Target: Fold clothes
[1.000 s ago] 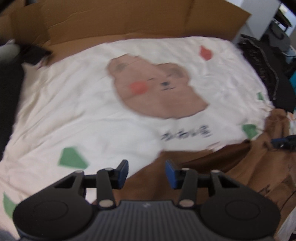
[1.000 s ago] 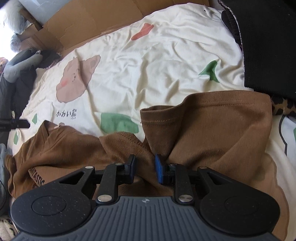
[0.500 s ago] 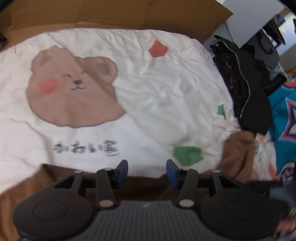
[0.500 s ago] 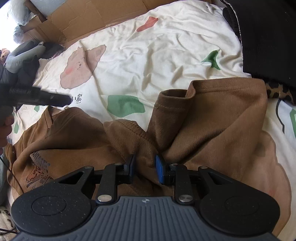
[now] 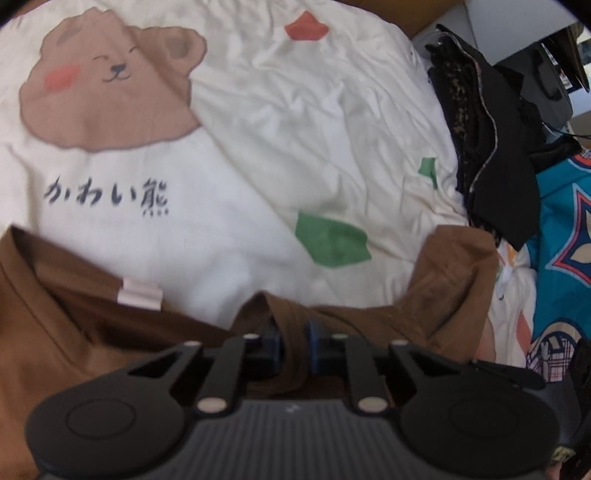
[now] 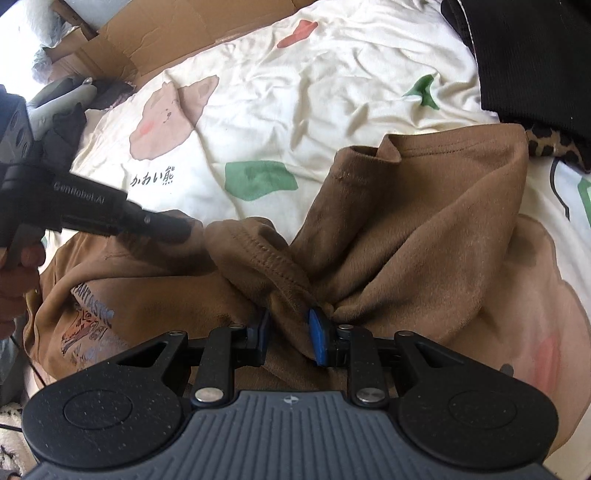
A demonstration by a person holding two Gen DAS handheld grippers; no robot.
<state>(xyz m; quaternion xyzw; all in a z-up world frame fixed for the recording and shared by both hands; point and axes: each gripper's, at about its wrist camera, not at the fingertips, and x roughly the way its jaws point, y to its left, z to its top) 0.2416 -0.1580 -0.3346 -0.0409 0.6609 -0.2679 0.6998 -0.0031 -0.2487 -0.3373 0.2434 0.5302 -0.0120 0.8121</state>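
Observation:
A brown T-shirt (image 6: 424, 229) with a printed chest graphic lies crumpled on a cream bear-print bedsheet (image 6: 332, 74). My right gripper (image 6: 290, 334) is shut on a bunched fold of the brown T-shirt near its hem. My left gripper (image 5: 293, 341) is shut on another fold of the same brown T-shirt (image 5: 74, 332), close to the collar with its pale label (image 5: 139, 295). The left gripper also shows in the right wrist view (image 6: 177, 229), its tip on the shirt's left part.
A pile of black and leopard-print clothes (image 5: 487, 155) lies at the sheet's right edge, also in the right wrist view (image 6: 535, 74). A teal patterned cloth (image 5: 565, 229) lies further right. Cardboard (image 6: 166, 33) borders the far side.
My left gripper swung right and down over the sheet and closed on the brown T-shirt. My right gripper kept its hold and the shirt bunched up more toward it.

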